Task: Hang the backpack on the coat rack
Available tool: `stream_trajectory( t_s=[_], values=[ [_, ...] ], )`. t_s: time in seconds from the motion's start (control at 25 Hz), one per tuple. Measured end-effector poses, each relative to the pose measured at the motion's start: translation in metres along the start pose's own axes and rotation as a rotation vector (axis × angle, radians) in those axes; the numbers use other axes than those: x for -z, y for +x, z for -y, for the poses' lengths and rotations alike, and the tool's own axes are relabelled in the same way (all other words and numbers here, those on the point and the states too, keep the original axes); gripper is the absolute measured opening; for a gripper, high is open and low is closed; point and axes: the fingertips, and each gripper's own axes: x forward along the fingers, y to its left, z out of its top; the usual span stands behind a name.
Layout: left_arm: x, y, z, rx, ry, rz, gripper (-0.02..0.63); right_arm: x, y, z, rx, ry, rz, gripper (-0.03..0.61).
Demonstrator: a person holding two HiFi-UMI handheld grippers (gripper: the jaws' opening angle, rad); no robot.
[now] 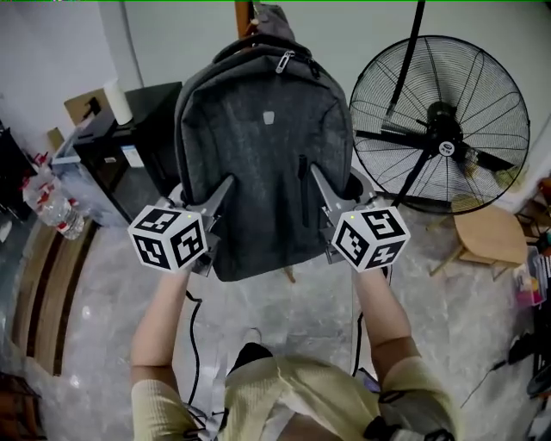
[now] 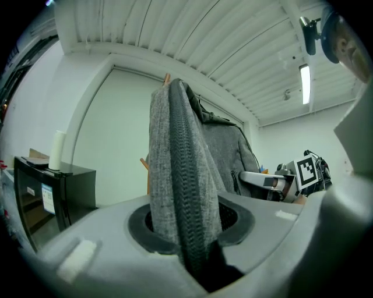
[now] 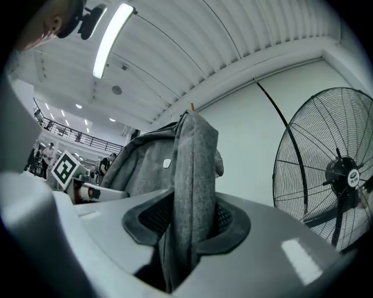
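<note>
Over on the left, the left gripper [image 1: 219, 196] has its jaws nipped down on the backpack [image 1: 258, 138], with the zip seam of its left side edge squeezed between the pads. The backpack is held upright in the air between both tools, and the wooden coat rack [image 1: 244, 15] peeks out just behind its top. On the right, the right gripper [image 1: 325, 185] pinches the opposite side edge, grey fabric pressed tight between its jaws.

Grey backpack [image 1: 263, 146] upright, aloft near coat rack [image 1: 244, 15]
</note>
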Motion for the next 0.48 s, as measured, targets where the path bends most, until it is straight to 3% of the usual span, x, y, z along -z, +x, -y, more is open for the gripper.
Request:
stream_trajectory(
  t_s=[0.48],
  values=[
    [-0.030, 0.054, -0.049, 0.051, 0.000, 0.023, 0.124, -0.019, 0.065, 0.027, 0.054, -0.043, 0.006, 0.130]
  ],
)
